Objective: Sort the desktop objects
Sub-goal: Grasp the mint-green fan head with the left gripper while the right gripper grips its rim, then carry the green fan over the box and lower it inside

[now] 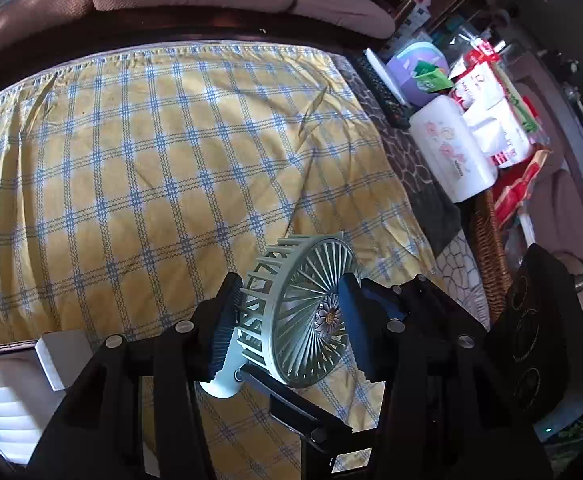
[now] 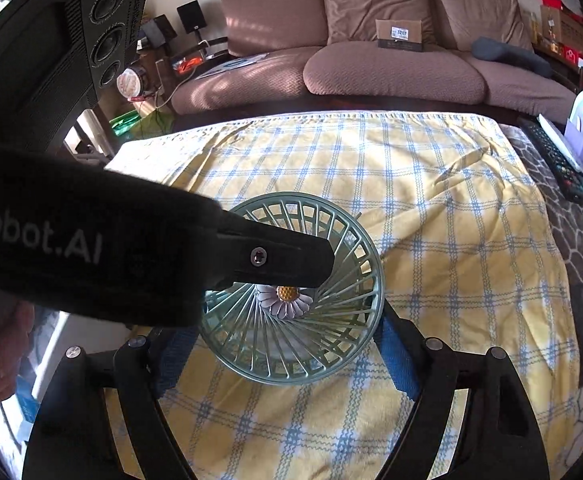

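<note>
A small pale-green fan (image 1: pixel 311 312) with a daisy hub is held above the yellow-and-blue checked tablecloth (image 1: pixel 139 168). My left gripper (image 1: pixel 287 316) is shut on the fan, one pad on its back cage and one on its front grille. In the right wrist view the fan (image 2: pixel 323 344) sits between my right gripper's (image 2: pixel 287 356) blue pads, which stand at its rim; the left gripper's finger (image 2: pixel 275 260) crosses its face. Whether the right pads press the fan is unclear.
A white tissue box (image 1: pixel 451 152), a purple container (image 1: pixel 419 72), a remote (image 2: pixel 555 160) and packets crowd the table's right side. A white box (image 1: pixel 7 396) sits at lower left. A black speaker (image 2: pixel 107 28) stands left. A sofa (image 2: pixel 371 60) lies behind.
</note>
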